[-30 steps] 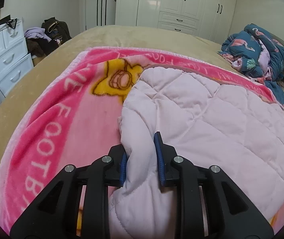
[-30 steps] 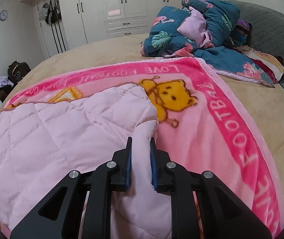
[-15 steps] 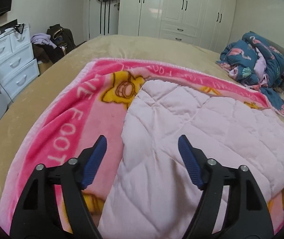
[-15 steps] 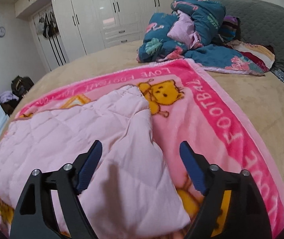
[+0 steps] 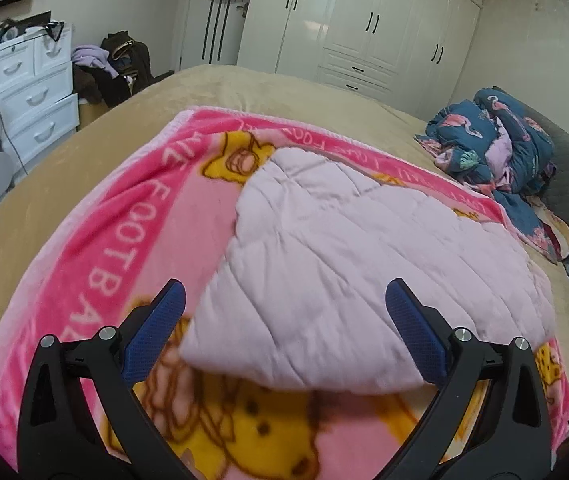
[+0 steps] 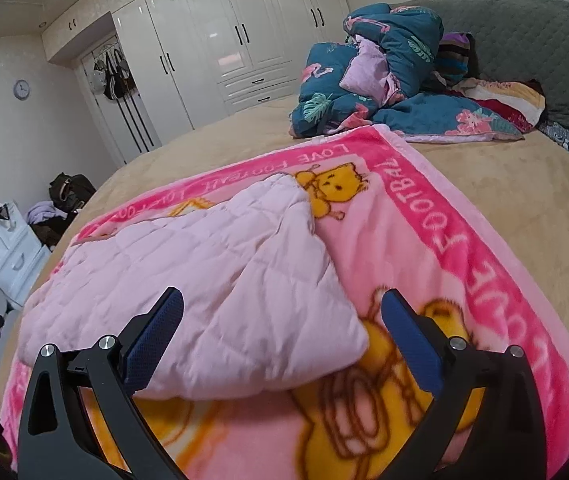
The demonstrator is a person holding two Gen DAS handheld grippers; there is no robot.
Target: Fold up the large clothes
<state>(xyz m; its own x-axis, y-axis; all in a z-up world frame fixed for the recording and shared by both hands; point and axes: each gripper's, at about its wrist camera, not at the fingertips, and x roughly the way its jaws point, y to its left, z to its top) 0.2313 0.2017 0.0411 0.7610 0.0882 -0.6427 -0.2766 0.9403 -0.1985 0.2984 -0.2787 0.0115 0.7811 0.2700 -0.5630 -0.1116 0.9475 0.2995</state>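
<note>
Pale pink quilted garment (image 5: 356, 264) lies folded on the pink blanket (image 5: 116, 264). My left gripper (image 5: 284, 332) and right gripper (image 6: 282, 330) are opening wide, gripping nothing. I judge the next fold needs both near corners pinched evenly.

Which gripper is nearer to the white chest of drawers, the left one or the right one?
Left. The left gripper is over the left part of the pink quilt, on the side of the chest of drawers. The right gripper is over the quilt's other end, farther away.
</note>
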